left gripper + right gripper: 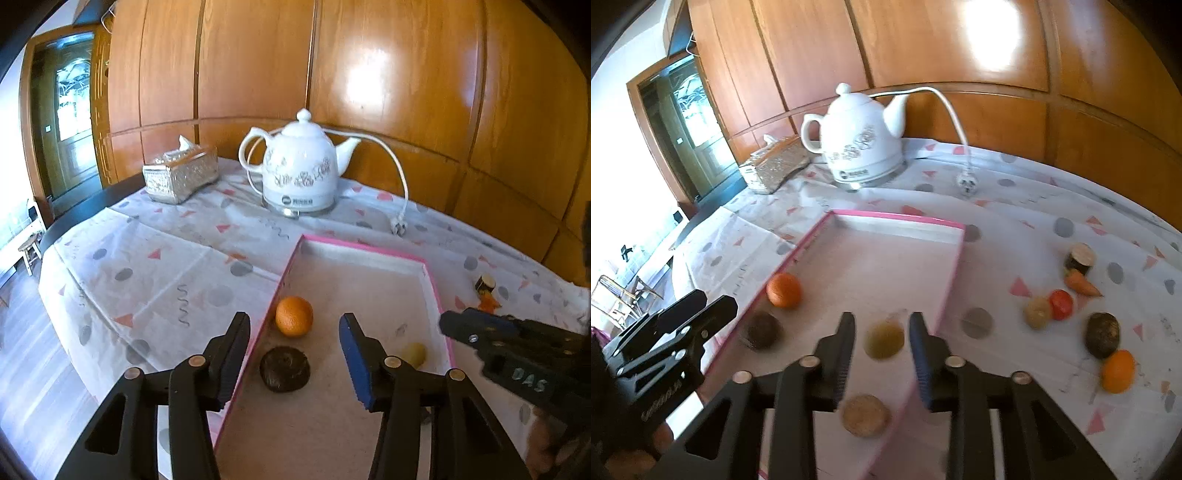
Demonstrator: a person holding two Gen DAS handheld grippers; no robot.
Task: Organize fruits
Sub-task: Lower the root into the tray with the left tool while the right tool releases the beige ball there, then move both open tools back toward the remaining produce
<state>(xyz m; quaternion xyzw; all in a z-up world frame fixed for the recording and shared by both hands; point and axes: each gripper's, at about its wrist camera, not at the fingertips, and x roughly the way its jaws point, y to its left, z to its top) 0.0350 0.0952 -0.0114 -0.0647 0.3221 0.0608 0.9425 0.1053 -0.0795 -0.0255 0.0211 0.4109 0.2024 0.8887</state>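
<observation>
While the right gripper [882, 339] hangs open around a yellow-green fruit [884, 339] low in the pink tray [897, 218], the left gripper [293, 354] gapes empty. Risk: round fruit could roll toward the orange [783, 290].

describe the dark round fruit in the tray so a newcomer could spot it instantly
Find the pink-rimmed tray in front of the white kettle. Along its left wall lies an orange, and just nearer the camera sits the dark fruit. It is the tray's only blackish-brown piece, squat and wrinkled, unlike the smooth orange and the pale yellow fruit.
</observation>
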